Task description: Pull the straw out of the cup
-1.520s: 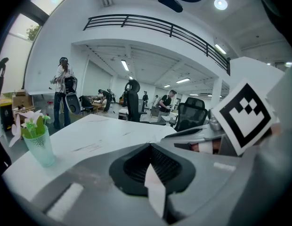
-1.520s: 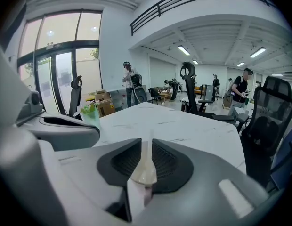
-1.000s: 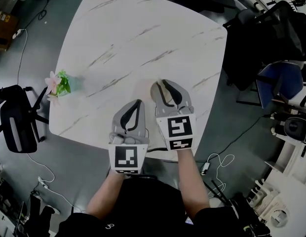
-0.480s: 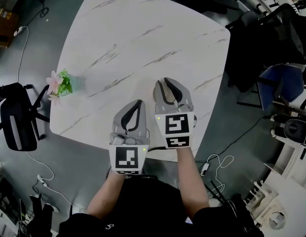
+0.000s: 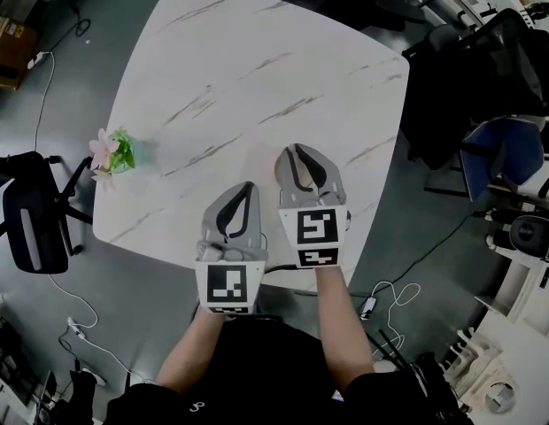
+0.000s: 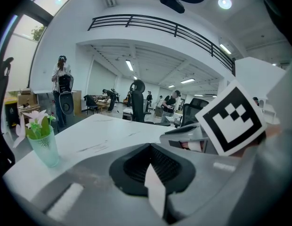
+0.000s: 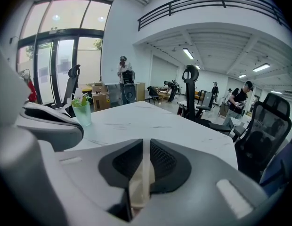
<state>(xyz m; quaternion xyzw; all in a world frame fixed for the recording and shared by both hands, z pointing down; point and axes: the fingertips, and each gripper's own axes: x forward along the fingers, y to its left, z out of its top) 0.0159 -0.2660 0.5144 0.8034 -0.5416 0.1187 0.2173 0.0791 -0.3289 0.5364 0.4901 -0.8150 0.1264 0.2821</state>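
A pale green translucent cup (image 5: 126,155) stands near the left edge of the white marble table (image 5: 257,69). A pink flower and green leaves (image 5: 104,149) stick out of its top; no plain straw stem can be made out. The cup (image 6: 44,146) shows at the far left of the left gripper view and, as a small cup (image 7: 83,115), left of centre in the right gripper view. My left gripper (image 5: 248,185) and right gripper (image 5: 297,149) hover side by side over the table's near edge, well to the right of the cup. Both are shut with nothing between the jaws.
A black office chair (image 5: 31,220) stands left of the table, and more chairs (image 5: 487,69) crowd its right side. Cables (image 5: 80,335) lie on the grey floor. People stand in the far background (image 6: 61,84).
The head view has shifted slightly, so the table sits a little lower and further right. Both grippers stay shut and in about the same place.
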